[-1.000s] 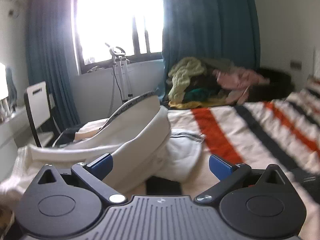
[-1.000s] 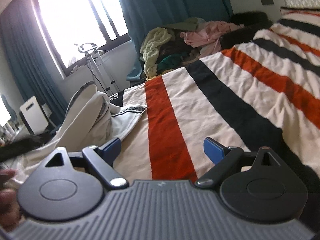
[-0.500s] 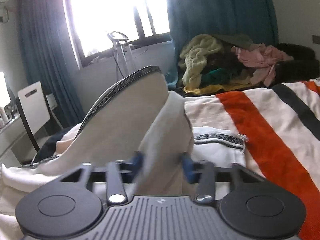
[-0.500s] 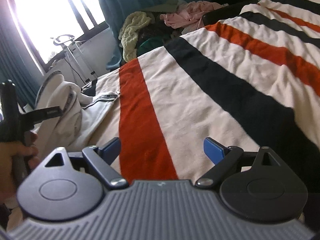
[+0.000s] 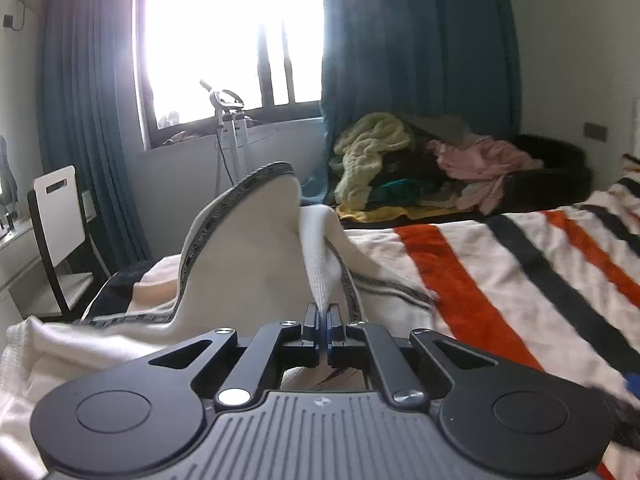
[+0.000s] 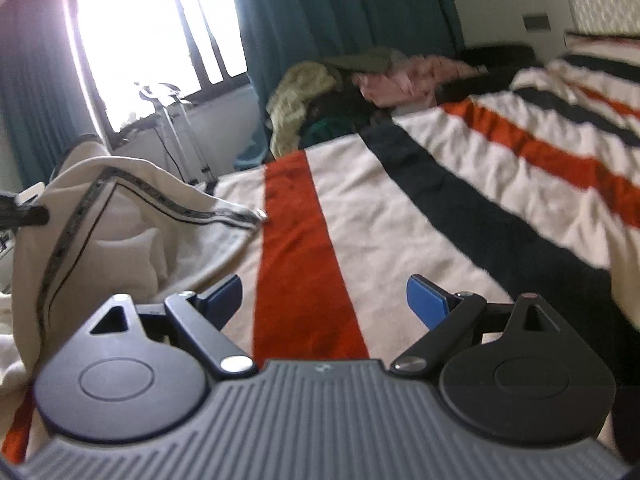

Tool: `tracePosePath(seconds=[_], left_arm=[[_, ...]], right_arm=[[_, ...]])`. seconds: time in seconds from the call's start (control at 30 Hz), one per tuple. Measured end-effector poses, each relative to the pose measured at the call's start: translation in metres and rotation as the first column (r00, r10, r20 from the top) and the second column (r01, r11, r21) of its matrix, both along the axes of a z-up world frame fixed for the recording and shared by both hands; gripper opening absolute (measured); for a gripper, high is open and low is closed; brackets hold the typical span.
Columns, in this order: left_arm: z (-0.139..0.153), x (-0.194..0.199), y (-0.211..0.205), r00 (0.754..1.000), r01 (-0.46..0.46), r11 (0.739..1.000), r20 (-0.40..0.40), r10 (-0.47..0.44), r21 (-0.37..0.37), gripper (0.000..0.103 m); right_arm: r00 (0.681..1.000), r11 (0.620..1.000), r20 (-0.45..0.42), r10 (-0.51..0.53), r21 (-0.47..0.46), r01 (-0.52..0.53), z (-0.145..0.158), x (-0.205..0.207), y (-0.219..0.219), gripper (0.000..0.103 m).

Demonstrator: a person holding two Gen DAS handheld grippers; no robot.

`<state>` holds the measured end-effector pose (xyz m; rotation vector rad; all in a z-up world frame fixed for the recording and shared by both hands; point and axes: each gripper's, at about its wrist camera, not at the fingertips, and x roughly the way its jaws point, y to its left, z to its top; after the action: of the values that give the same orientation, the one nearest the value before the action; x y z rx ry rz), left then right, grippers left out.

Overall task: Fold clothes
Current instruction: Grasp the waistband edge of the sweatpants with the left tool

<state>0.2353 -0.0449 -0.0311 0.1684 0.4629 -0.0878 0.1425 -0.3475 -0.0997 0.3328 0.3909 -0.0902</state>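
Note:
A cream garment [image 5: 248,264] with a dark patterned trim band lies at the left end of the striped bed. My left gripper [image 5: 322,330] is shut on a ribbed white edge of it, and the fabric rises in a peak ahead of the fingers. In the right wrist view the same cream garment [image 6: 100,216] hangs lifted at the left, its trimmed flap trailing onto the blanket. My right gripper [image 6: 322,300] is open over the orange stripe, with nothing between its blue pads [image 6: 426,300].
The bed carries a blanket [image 6: 460,200] striped white, orange and black. A heap of clothes [image 5: 420,168] lies at its far end below teal curtains. A white chair [image 5: 60,216] and a stand [image 5: 230,136] are by the bright window.
My left gripper went from open beside the garment to shut on its ribbed edge and has lifted it. My right gripper, still open, drifted over the blanket.

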Motion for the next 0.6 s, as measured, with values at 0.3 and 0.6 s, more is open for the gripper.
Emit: tracePosePath(seconds=[0.3, 0.6], left_arm=[[0.000, -0.114, 0.035, 0.998, 0.064, 0.997, -0.015, -0.064, -0.045, 0.003], [-0.023, -0.150, 0.060, 0.997, 0.050, 0.990, -0.048, -0.057, -0.133, 0.003]], right_arm=[[0.995, 1.000, 0.098, 0.018, -0.005, -0.018, 0.037, -0.043, 0.012, 0.091], [0.993, 0.987, 0.087, 0.081, 0.128, -0.092, 0.037, -0.063, 0.024, 0.091]])
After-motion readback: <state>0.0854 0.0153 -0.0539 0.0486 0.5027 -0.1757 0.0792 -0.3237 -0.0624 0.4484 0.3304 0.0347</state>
